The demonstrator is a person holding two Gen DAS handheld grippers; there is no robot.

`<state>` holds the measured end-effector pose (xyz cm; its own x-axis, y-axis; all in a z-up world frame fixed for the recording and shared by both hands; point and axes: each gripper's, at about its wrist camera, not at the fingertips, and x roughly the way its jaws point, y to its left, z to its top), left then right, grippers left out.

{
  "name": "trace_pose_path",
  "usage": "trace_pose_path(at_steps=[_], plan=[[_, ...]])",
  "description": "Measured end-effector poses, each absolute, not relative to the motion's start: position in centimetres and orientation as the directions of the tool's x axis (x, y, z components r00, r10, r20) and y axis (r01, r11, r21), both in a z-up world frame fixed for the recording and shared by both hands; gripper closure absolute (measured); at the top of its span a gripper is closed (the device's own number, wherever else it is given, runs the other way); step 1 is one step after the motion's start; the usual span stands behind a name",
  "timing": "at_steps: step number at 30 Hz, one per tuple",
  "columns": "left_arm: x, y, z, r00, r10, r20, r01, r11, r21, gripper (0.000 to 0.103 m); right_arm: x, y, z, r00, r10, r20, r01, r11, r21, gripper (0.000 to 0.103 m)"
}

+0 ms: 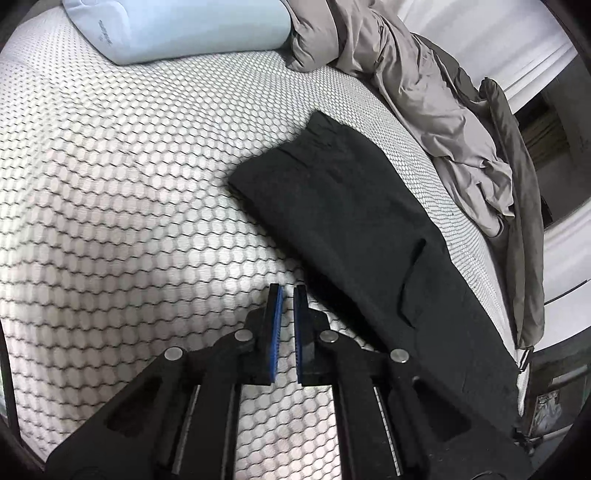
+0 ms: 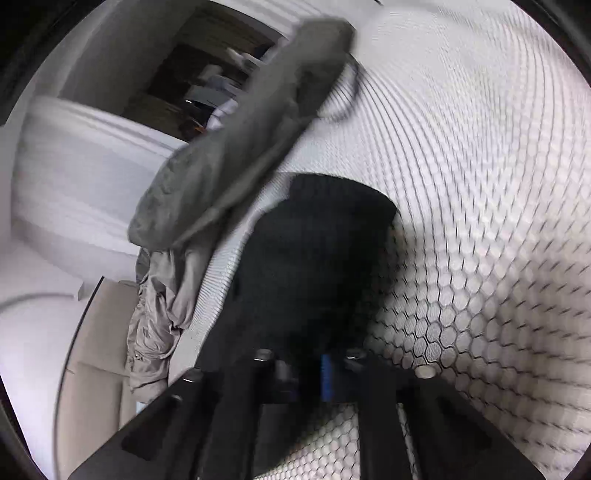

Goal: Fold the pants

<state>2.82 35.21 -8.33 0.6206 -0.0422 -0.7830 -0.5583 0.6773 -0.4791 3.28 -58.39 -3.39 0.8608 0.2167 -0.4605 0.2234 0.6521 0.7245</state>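
Black pants (image 1: 354, 229) lie folded lengthwise in a long strip on the honeycomb-patterned mattress (image 1: 122, 192), running from the middle to the lower right. My left gripper (image 1: 288, 295) hovers just left of the strip, its blue-padded jaws a narrow gap apart and empty. In the blurred right wrist view the pants (image 2: 314, 251) rise straight out of my right gripper (image 2: 317, 354), which is shut on the dark cloth. The fingertips there are hidden by the fabric.
A light blue pillow (image 1: 173, 29) lies at the head of the bed. A rumpled grey-beige duvet (image 1: 436, 96) runs along the far bed edge, also in the right wrist view (image 2: 240, 140). White furniture (image 2: 81, 162) stands beyond the edge.
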Motion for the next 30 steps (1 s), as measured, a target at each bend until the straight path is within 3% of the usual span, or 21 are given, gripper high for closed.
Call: trace_pose_path(at_steps=[3,5,8,9,10,12,15,16,19,23,27,29,30], plan=[[2.6,35.3,-8.2,0.622,-0.058,-0.781,-0.548,0.68,-0.487,0.1,2.3,-59.8,-3.0,0.848,0.115,-0.517,0.307,0.688,0.657,0.096],[2.5,35.2,-8.2,0.628,-0.084,-0.774,-0.539,0.67,-0.51,0.09,2.8,-60.9,-5.6,0.785,0.149,-0.601,0.384,0.644,0.661,0.087],[2.7,34.7,-7.9,0.655,-0.127,-0.745,-0.514,0.648,-0.562,0.059,2.0,-62.3,-8.3,0.786,0.259,-0.561,0.369,0.532,0.762,0.074],[2.8,34.4,-7.8,0.667,-0.144,-0.731,-0.5,0.642,-0.582,0.043,1.3,-62.5,-7.7,0.795,0.258,-0.55,0.352,0.542,0.763,0.068],[3.0,34.2,-7.5,0.685,-0.151,-0.713,-0.485,0.635,-0.601,0.036,0.8,-62.5,-7.3,0.805,0.248,-0.539,0.341,0.55,0.763,0.053],[4.3,33.8,-7.4,0.691,-0.136,-0.71,-0.486,0.64,-0.595,0.034,-0.1,-62.3,-6.4,0.832,0.237,-0.502,0.3,0.569,0.766,0.037],[7.5,33.5,-8.8,0.656,-0.151,-0.739,-0.531,0.604,-0.595,0.038,-0.2,-61.8,-6.4,0.824,0.271,-0.497,0.28,0.566,0.775,0.035],[8.3,33.4,-9.1,0.656,-0.135,-0.742,-0.545,0.596,-0.59,0.059,-0.4,-61.7,-6.8,0.82,0.282,-0.498,0.28,0.561,0.779,0.035],[9.1,33.4,-9.1,0.676,-0.105,-0.73,-0.556,0.577,-0.598,0.102,0.5,-61.2,-7.0,0.81,0.279,-0.516,0.289,0.575,0.765,0.035],[5.7,32.7,-6.0,0.742,-0.034,-0.669,-0.499,0.638,-0.586,0.102,1.4,-61.3,-6.9,0.804,0.261,-0.534,0.307,0.587,0.749,0.036],[3.8,33.8,-5.8,0.696,0.026,-0.717,-0.546,0.668,-0.506,0.102,3.4,-59.7,-6.6,0.803,0.259,-0.538,0.303,0.599,0.741,0.036],[3.6,34.7,-7.0,0.678,-0.004,-0.735,-0.569,0.63,-0.528,0.102,3.9,-59.7,-7.1,0.805,0.259,-0.534,0.309,0.585,0.75,0.049],[3.5,34.9,-7.3,0.678,-0.013,-0.735,-0.57,0.622,-0.536,0.102,4.3,-59.6,-7.3,0.805,0.264,-0.531,0.309,0.578,0.756,0.064]])
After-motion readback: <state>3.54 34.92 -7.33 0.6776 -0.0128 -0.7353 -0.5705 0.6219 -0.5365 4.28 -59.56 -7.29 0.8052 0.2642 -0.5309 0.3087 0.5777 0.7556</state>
